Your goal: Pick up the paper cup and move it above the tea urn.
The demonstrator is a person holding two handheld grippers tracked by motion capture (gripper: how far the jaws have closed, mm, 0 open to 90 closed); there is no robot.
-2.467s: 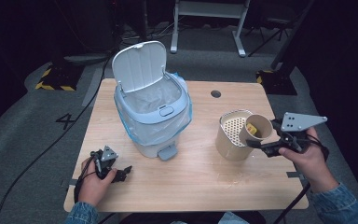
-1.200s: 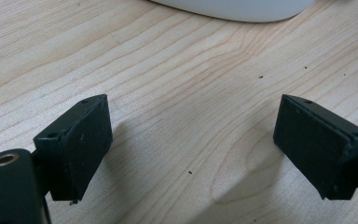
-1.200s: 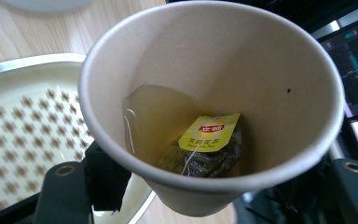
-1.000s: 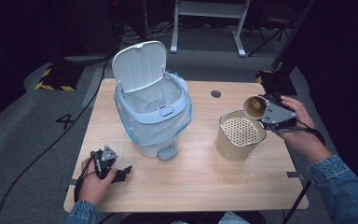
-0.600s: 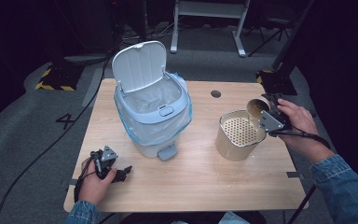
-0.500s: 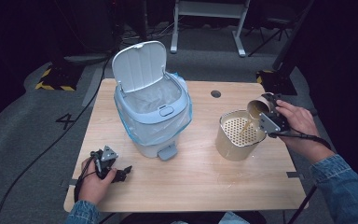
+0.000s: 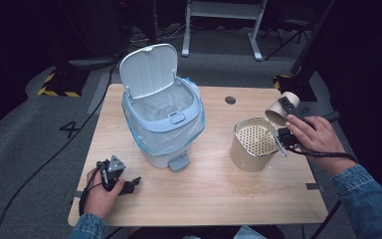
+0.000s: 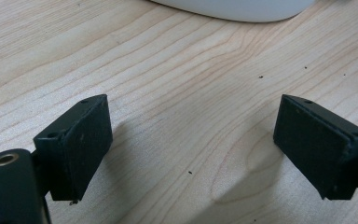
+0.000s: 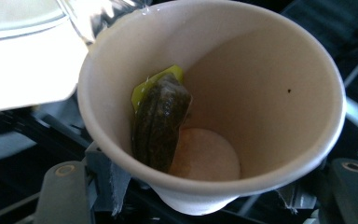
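I hold the paper cup [image 9: 214, 112] clamped in the right gripper [image 7: 284, 130], tipped over the perforated strainer pot [image 7: 252, 144]; I should tilt slowly so the tea bag [image 9: 161, 123] stays inside. The left gripper [image 8: 193, 140] rests with jaws apart, holding nothing.

Pale wooden rectangular tabletop [image 7: 214, 191], a small dark round hole near the far edge. Standing on it: a light-blue plastic pedal bin [image 7: 163, 124] with raised white lid, left of centre; a beige perforated cylindrical container [image 7: 251, 144], well apart, right.
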